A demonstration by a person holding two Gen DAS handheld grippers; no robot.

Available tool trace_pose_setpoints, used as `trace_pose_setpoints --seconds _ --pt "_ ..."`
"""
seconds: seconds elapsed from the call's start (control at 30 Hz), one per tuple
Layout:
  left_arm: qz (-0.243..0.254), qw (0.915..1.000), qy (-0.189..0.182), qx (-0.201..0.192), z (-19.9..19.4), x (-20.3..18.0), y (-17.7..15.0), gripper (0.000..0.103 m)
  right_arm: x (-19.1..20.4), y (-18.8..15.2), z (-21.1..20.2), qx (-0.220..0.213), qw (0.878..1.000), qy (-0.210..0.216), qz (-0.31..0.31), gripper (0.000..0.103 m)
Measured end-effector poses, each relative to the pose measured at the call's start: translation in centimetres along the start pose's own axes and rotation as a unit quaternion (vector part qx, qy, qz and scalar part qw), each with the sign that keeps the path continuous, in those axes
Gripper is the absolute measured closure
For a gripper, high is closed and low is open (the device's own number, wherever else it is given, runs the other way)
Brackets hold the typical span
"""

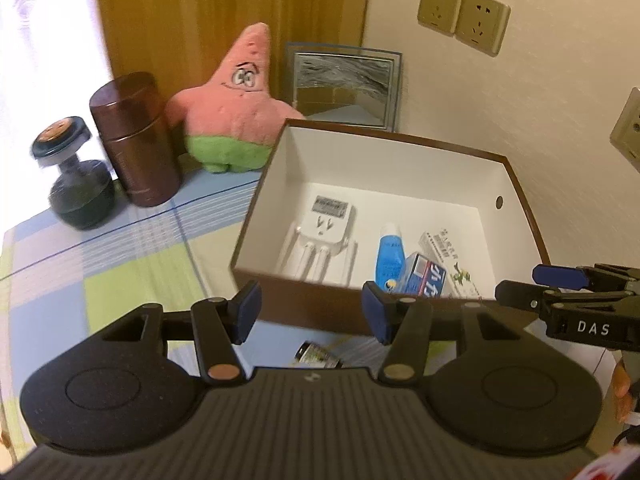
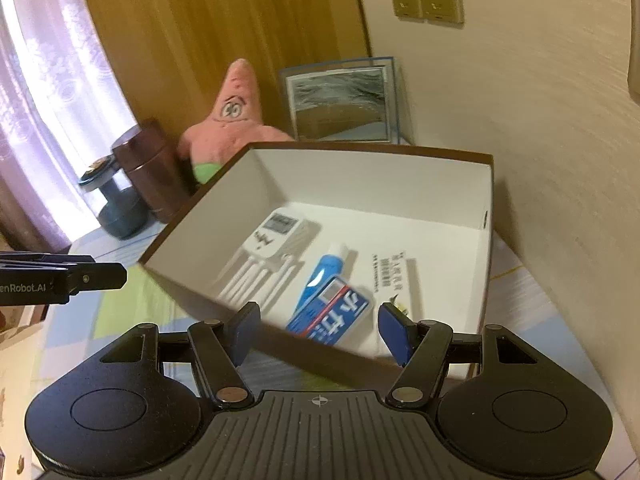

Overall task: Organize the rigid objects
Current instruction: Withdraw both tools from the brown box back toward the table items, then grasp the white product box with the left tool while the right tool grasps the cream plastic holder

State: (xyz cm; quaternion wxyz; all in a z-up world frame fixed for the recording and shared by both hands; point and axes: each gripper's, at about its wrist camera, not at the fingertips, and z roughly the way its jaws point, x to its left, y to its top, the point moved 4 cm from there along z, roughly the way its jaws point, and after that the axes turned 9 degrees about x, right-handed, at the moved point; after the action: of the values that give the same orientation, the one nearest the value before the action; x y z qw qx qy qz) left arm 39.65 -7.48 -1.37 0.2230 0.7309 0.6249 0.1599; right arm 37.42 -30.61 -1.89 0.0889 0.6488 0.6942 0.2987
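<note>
**Brown box filling up, one small bottle lying outside it**

Brown on the outside and white inside, the box [image 1: 516, 184] is sitting just ahead of both tools. The left gripper [image 1: 312, 312] is hovering at the box's near wall with its jaws standing apart and nothing between them. The right gripper [image 2: 320, 330] is hanging over the near rim, jaws likewise apart and empty.

Inside the box, ahead of the jaws, are lying a white plug adapter [image 1: 326, 220], a blue tube [image 1: 390, 256], a blue carton [image 1: 426, 278] and a white carton [image 1: 450, 258]. Under the left gripper, outside the near wall, a small dark bottle [image 1: 318, 356] is resting on the checked cloth [image 1: 120, 252].

That bottle looks like the piece not yet put away. It is half hidden beneath the tool, so a reach for it is risking a blind, off-centre pinch; it may roll. Either gripper could also be knocking the light box wall, shifting it toward the plush toy [image 1: 236, 108] and brown canister [image 1: 134, 140].
</note>
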Motion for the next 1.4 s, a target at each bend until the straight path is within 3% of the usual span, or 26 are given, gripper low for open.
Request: trace_pose_setpoints --seconds 0.73,1.4 --pt "-0.092 0.9944 0.051 0.008 -6.2 5.7 -12.1 0.051 7.0 -6.3 -0.3 0.048 0.995 0.055 -0.072 0.041" --pt "-0.166 0.9803 0.098 0.043 -7.9 11.1 -20.7 0.051 14.2 -11.7 3.7 0.121 0.974 0.098 -0.164 0.041"
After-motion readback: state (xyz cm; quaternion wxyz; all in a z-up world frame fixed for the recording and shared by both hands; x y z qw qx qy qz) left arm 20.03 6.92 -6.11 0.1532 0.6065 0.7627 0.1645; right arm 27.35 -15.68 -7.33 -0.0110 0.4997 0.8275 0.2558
